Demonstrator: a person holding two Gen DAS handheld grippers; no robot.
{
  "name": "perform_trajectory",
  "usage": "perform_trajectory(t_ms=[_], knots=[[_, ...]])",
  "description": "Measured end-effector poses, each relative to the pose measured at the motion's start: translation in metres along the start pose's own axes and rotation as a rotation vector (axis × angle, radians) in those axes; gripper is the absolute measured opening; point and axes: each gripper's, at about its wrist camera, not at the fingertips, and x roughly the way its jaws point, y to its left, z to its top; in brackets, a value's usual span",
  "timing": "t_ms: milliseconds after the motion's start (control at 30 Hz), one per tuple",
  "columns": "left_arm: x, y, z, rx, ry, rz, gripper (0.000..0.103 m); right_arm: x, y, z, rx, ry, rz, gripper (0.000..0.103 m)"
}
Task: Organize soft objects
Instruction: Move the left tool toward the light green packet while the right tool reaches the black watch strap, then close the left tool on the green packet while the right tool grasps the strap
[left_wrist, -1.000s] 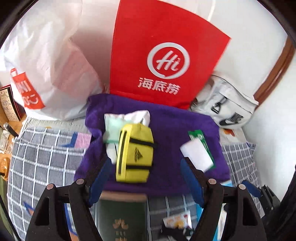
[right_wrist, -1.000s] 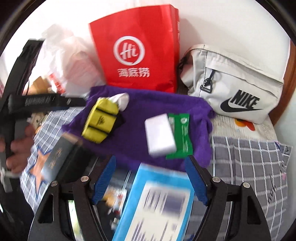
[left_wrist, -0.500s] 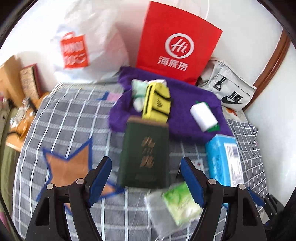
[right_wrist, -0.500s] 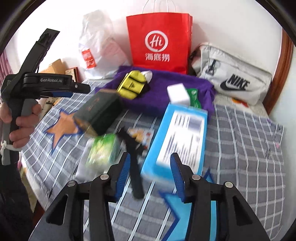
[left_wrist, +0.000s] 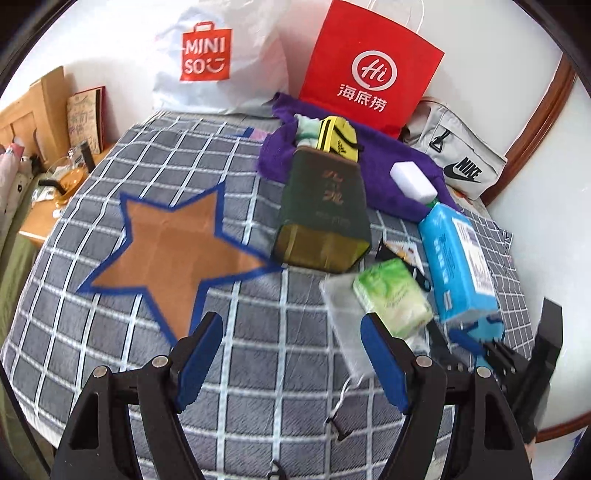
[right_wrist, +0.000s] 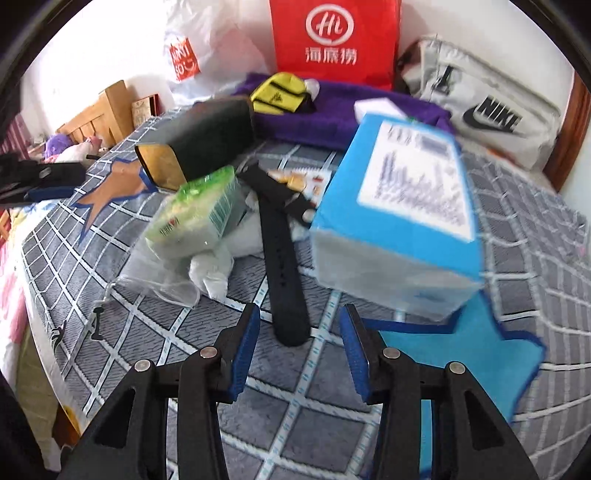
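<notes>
On a grey checked bedspread (left_wrist: 110, 332) lie a purple towel (left_wrist: 391, 155) with a yellow pouch (left_wrist: 338, 138) and a white sponge (left_wrist: 412, 181) on it, a dark green box (left_wrist: 325, 206), a green tissue pack (left_wrist: 391, 295) on a clear bag, and a blue tissue pack (left_wrist: 458, 254). A black strap (right_wrist: 282, 258) lies between the packs. My left gripper (left_wrist: 291, 343) is open and empty above the bedspread, left of the green pack. My right gripper (right_wrist: 299, 328) is open and empty, just before the strap's near end.
A red paper bag (left_wrist: 369, 62), a white Miniso bag (left_wrist: 214, 55) and a grey Nike bag (left_wrist: 458, 162) stand against the wall behind. A wooden bedside table (left_wrist: 48, 206) with clutter is at the left. The bed edge is near.
Both grippers have pulled back from the purple towel toward the near bed edge. The right gripper's jaws have narrowed and lowered toward the black strap.
</notes>
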Motion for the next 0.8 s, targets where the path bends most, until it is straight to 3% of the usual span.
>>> perform_trajectory(t_ms=[133, 167, 200, 233, 433, 800], knots=[[-0.004, 0.008, -0.006, -0.034, 0.003, 0.006, 0.076, 0.008, 0.006, 0.005, 0.002, -0.031, -0.023, 0.046], [-0.004, 0.009, -0.006, -0.042, 0.002, 0.001, 0.076, 0.009, 0.009, 0.006, -0.003, -0.034, -0.034, 0.041], [-0.004, 0.008, -0.007, -0.045, 0.003, -0.003, 0.076, 0.01, 0.012, 0.007, -0.013, -0.038, -0.037, 0.025], [-0.004, 0.007, -0.009, -0.046, 0.006, -0.004, 0.076, 0.009, 0.017, 0.006, -0.035, -0.042, -0.022, 0.021], [-0.001, 0.002, -0.016, -0.042, 0.027, 0.0, 0.076, -0.008, 0.018, -0.012, -0.034, -0.03, -0.013, 0.02], [0.008, -0.007, -0.03, -0.054, 0.064, -0.007, 0.076, -0.051, 0.012, -0.077, -0.032, 0.031, 0.024, 0.021]])
